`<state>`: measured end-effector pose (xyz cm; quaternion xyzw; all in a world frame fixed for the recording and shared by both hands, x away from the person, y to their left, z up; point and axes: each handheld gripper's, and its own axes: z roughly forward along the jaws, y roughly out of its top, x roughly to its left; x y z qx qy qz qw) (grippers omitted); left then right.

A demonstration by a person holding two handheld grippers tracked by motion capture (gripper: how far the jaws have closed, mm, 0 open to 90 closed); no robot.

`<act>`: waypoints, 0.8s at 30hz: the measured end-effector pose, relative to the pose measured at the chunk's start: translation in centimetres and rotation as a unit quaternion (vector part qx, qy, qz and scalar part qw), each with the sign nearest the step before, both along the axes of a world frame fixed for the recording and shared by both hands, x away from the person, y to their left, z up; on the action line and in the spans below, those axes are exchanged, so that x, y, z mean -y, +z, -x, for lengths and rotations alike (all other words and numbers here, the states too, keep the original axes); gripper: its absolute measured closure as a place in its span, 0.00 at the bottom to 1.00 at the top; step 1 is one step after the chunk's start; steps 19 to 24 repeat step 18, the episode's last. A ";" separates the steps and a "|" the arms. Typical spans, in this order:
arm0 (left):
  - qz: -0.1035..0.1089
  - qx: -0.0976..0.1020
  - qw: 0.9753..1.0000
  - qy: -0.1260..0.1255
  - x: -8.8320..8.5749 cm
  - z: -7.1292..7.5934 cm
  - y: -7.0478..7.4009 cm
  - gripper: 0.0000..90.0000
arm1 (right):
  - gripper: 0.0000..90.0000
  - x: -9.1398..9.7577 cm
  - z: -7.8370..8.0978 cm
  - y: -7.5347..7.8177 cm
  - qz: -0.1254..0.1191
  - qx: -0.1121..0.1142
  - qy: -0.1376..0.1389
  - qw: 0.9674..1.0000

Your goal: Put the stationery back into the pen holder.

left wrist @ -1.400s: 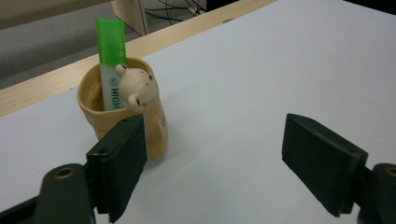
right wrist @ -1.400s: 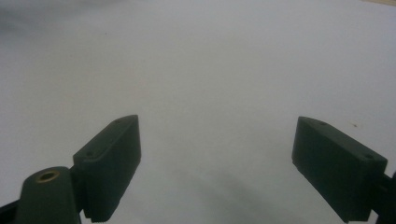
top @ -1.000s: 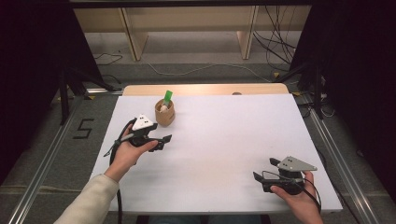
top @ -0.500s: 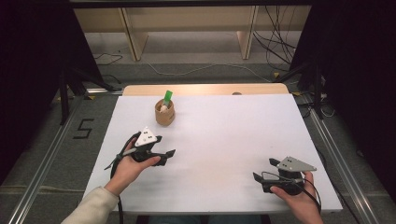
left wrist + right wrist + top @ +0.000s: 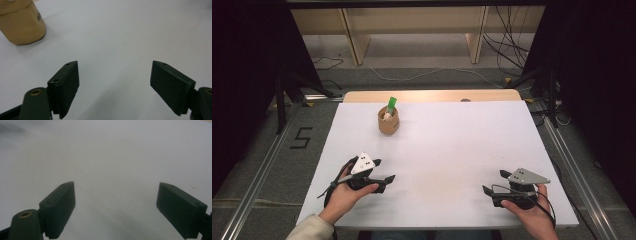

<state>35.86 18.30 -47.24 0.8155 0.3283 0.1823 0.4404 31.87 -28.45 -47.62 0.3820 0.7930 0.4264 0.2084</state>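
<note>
The brown cup [image 5: 388, 121] sits at twelve o'clock from the left gripper [image 5: 383, 170], well apart. Both the left and the right gripper [image 5: 493, 181] gape wide, holding nothing. The job looks finished, maybe; next, reach again.

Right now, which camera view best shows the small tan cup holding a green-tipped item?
The high view: the small tan cup stands whole, its green-tipped item visible. The left gripper view catches just its lower side at the frame corner.
</note>
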 end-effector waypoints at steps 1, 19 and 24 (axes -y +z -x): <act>0.000 -0.001 1.000 0.000 -0.1 0.1 -0.1 0.26 | 0.18 0.0 0.0 0.0 0.001 0.000 0.000 1.000; -0.020 -0.010 0.999 -0.028 0.8 1.1 -1.1 0.26 | 0.18 -0.2 0.0 -0.2 0.006 -0.006 0.008 1.000; -0.020 -0.010 0.999 -0.028 0.8 1.1 -1.1 0.26 | 0.18 -0.2 0.0 -0.2 0.006 -0.006 0.008 1.000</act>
